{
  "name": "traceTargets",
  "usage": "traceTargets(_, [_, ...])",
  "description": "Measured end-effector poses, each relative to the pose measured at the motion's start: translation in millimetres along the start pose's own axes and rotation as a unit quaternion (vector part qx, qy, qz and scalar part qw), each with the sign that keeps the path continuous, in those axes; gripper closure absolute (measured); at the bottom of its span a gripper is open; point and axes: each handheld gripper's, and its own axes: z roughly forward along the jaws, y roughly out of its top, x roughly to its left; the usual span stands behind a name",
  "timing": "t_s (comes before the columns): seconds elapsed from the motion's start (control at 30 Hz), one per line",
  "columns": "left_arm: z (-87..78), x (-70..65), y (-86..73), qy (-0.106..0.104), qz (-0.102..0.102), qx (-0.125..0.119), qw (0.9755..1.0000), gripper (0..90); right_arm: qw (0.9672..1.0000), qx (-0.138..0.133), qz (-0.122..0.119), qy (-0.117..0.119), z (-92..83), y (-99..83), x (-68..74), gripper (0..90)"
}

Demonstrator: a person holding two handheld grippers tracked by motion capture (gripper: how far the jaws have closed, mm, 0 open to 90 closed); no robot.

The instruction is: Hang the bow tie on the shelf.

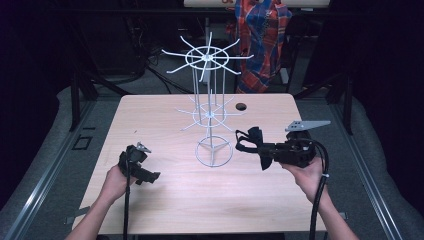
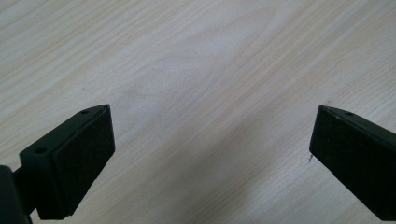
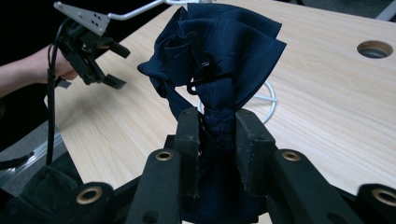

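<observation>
While the right tool [image 3: 212,135] is clenched on a bunched navy cloth [image 3: 219,56] beside the white wire rack [image 1: 210,90], nothing hangs there yet.
The left tool [image 2: 212,140] is released, low over bare desk [image 1: 165,200]; the rack's arms look free, the desk edges well apart.

1. The worktop [image 2: 201,70] is pale wood grain, smooth and matt.
2. The rack [image 1: 209,112] looks like thin white-coated wire.
3. The dark navy cloth [image 3: 219,70] is soft and creased.
4. The right tool [image 3: 217,130] has matt black, perhaps plastic, jaws.
</observation>
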Motion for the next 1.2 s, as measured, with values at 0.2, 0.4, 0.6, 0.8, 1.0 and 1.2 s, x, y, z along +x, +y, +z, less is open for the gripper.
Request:
traceTargets(0.2, [-0.2, 0.1, -0.1, 0.000, 0.000, 0.000, 1.0000, 0.1, 1.0000, -0.003, -0.001, 0.002, 6.5, 6.2, -0.3, 72.3])
traceTargets(0.4, [-0.3, 0.4, -0.3, 0.000, 0.000, 0.000, 1.0000, 0.2, 1.0000, -0.005, -0.006, 0.004, 9.8, 8.2, -0.3, 72.3])
traceTargets(0.6, [-0.2, 0.2, -0.1, 0.000, 0.001, 0.000, 1.0000, 0.1, 0.9997, -0.018, -0.013, 0.012, 5.9, 9.6, 2.7, 72.4])
traceTargets(0.8, [-0.3, 0.1, 0.0, 0.001, 0.001, 0.001, 1.0000, 0.2, 0.9992, -0.013, -0.025, 0.027, 9.1, 11.2, 10.4, 72.3])
traceTargets(1.0, [-0.2, 0.1, -0.1, 0.001, 0.001, 0.001, 1.0000, 0.1, 0.9994, 0.000, -0.024, 0.026, 18.4, 10.1, 11.4, 72.3])
traceTargets(1.2, [0.1, -0.2, 0.0, -0.001, 0.002, 0.002, 1.0000, 0.1, 0.9998, 0.004, 0.000, 0.021, 29.9, 8.7, 5.3, 72.3])
